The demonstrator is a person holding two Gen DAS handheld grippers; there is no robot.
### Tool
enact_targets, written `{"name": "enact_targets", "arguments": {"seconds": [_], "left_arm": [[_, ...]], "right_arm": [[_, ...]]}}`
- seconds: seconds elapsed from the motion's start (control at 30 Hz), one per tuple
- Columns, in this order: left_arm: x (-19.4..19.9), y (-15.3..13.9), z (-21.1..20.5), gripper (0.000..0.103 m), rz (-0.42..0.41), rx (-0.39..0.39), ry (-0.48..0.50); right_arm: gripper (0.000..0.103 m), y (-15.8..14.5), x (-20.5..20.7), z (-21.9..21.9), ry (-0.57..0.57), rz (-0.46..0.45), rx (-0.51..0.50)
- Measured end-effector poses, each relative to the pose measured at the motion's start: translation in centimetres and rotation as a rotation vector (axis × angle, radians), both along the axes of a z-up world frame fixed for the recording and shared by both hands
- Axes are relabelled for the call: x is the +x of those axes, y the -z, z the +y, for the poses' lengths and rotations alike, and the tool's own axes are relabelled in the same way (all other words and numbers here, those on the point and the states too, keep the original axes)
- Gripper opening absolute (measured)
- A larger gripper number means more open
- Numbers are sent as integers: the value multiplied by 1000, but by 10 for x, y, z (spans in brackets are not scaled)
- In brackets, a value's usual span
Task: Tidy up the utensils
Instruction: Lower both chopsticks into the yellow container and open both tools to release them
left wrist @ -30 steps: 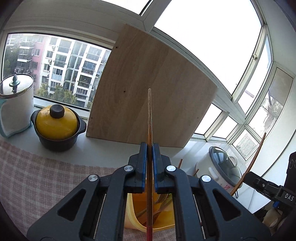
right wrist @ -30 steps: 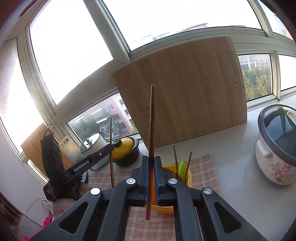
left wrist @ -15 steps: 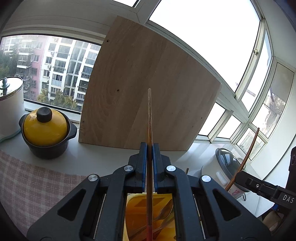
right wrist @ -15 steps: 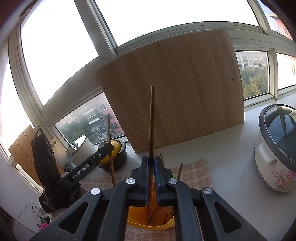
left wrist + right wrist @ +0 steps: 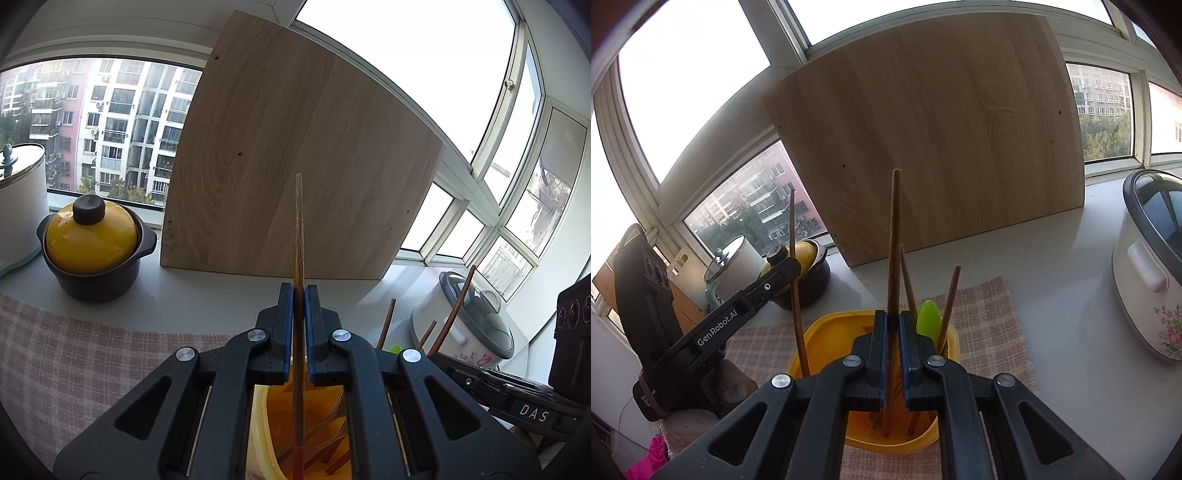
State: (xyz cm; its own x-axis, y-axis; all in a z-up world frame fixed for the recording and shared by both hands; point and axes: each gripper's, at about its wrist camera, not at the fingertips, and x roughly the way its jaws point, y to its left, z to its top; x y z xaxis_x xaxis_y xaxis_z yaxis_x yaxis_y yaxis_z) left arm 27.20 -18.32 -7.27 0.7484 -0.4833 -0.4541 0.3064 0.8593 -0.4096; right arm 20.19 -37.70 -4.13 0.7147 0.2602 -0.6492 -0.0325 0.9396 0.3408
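Your left gripper [image 5: 299, 295] was clamped on one chopstick [image 5: 298, 236], and your right gripper [image 5: 892, 321] was clamped on a second chopstick [image 5: 894, 236]; each pair of jaws was closed to the stick's width. Both sticks stood nearly upright, long axis vertical, upper end toward the leaning wooden board [image 5: 923, 155] and lower end pointing down.

The relation that governs the next move was vertical: the yellow utensil holder [image 5: 820, 332] lay directly below both grippers, on the checked cloth [image 5: 982, 306] near the back edge of the countertop [image 5: 1052, 258]. In the right wrist view the lower tip of the right stick was already inside the holder, among the other sticks and a green spoon [image 5: 929, 314]. In the left wrist view the left stick's lower end crossed the holder's opening, but whether it touched the bottom could not be told.

The two grippers were about equally near the holder, the left one entering from the side of the yellow-lidded pot [image 5: 90, 236], the right one from the side of the rice cooker [image 5: 1148, 266]. By judgement, the release of either stick required only that the jaws part while the stick stayed vertical.
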Motion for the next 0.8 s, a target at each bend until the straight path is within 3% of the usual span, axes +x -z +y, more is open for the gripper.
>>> {"name": "enact_targets", "arguments": {"seconds": [0.27,0.67,0.73,0.8], "left_arm": [[-10,4,-2,4,30,79,38],[-20,4,-5,4,51,97,98],[-22,4,-4,4,55,94,109],[-24,3,-4,5,56,105,113]], "right_arm": [[3,15,0,4,-10,45,-33],[5,21,-8,4,5,70,-73],[10,20,-10,5,11,66,-83],[28,18,-13,6,17,55,-87]]}}
